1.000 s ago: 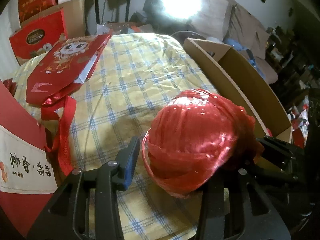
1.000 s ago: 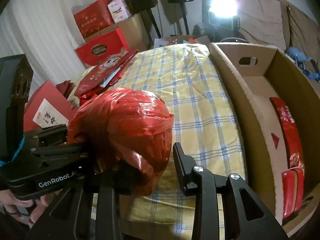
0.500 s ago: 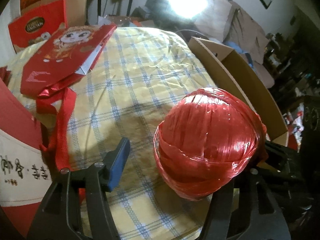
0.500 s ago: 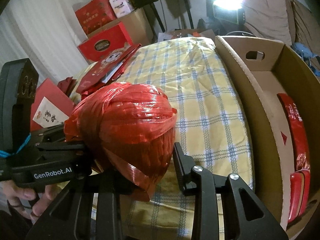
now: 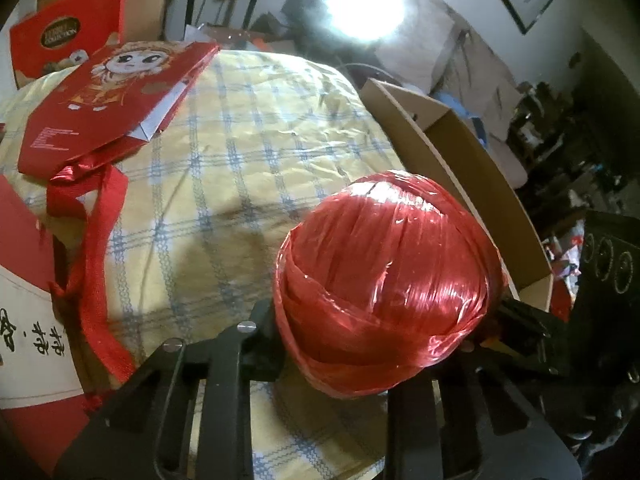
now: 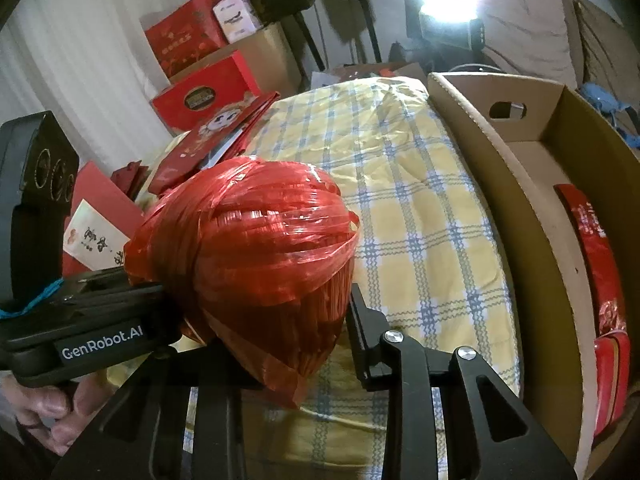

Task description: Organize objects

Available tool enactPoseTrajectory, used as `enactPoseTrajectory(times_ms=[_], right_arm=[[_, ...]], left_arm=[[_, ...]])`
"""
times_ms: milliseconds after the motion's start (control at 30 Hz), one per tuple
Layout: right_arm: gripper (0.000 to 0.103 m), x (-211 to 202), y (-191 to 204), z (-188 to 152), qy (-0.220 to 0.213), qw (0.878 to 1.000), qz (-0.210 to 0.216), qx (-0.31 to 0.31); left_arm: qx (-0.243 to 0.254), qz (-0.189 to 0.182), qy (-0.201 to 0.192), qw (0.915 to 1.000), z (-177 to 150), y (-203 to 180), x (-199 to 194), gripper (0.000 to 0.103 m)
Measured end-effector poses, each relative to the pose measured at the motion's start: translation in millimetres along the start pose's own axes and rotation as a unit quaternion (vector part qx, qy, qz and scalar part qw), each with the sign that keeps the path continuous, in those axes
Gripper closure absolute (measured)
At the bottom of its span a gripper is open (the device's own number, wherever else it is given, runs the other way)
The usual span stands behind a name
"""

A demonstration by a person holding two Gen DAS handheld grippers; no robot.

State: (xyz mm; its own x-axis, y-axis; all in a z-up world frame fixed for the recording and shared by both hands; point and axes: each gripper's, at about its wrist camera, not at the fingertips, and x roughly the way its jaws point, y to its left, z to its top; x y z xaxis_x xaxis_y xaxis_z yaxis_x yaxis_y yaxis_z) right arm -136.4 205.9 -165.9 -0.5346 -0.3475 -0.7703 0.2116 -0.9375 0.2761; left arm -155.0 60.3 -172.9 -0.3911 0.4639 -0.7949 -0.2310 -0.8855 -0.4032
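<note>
A ball of shiny red plastic twine (image 5: 384, 280) (image 6: 248, 256) is held up above the yellow checked cloth (image 5: 248, 152). Both grippers have it between their fingers. My left gripper (image 5: 380, 328) is closing, and its left finger (image 5: 268, 320) presses on the ball's side while the other finger is hidden behind the ball. My right gripper (image 6: 272, 320) is closing slightly, its right finger (image 6: 360, 308) against the ball and its left finger hidden under it. The open cardboard box (image 6: 520, 208) (image 5: 472, 160) stands right of the ball.
Red packets (image 6: 592, 248) lie inside the box. A red gift bag with a cartoon figure (image 5: 112, 100) and a red card with writing (image 5: 28, 320) lie on the cloth at the left. Red gift boxes (image 6: 200, 96) are stacked behind. A hand (image 6: 48, 412) grips the left gripper's handle.
The left gripper's jaws spread wider, then came in until the left finger met the ball. The left wrist tilted a little. The right gripper and the ball stayed put.
</note>
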Motion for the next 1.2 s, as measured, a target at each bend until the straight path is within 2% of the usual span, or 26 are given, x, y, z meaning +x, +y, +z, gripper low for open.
enactPoseTrajectory(times_ms=[133,500,667,967,1200], right_arm=[[0.076,-7.5,2.0,-0.4,-0.018,1.000,-0.007,0.001],[0.077,-40.7,8.1,5.3,-0.082,0.996,-0.004,-0.018],[0.077,-61.1,11.6,5.8,-0.113,0.993,0.005,-0.023],[0.077,-103.7,4.8,-0.5,-0.178,0.983,0.002,-0.036],[0.077,-115.1,-8.4,-1.1,-0.194,0.981,0.015,-0.023]], left_arm=[[0.003,0.003,-0.014,0.9999,-0.1,-4.6,-6.1,0.081],[0.054,0.027,-0.080,0.9950,3.3,-34.6,-41.6,0.082],[0.086,0.044,-0.116,0.9885,1.5,-53.3,-63.0,0.082],[0.122,0.051,-0.161,0.9781,0.2,-90.2,-85.1,0.082],[0.131,0.061,-0.183,0.9725,0.3,-108.7,-87.9,0.082]])
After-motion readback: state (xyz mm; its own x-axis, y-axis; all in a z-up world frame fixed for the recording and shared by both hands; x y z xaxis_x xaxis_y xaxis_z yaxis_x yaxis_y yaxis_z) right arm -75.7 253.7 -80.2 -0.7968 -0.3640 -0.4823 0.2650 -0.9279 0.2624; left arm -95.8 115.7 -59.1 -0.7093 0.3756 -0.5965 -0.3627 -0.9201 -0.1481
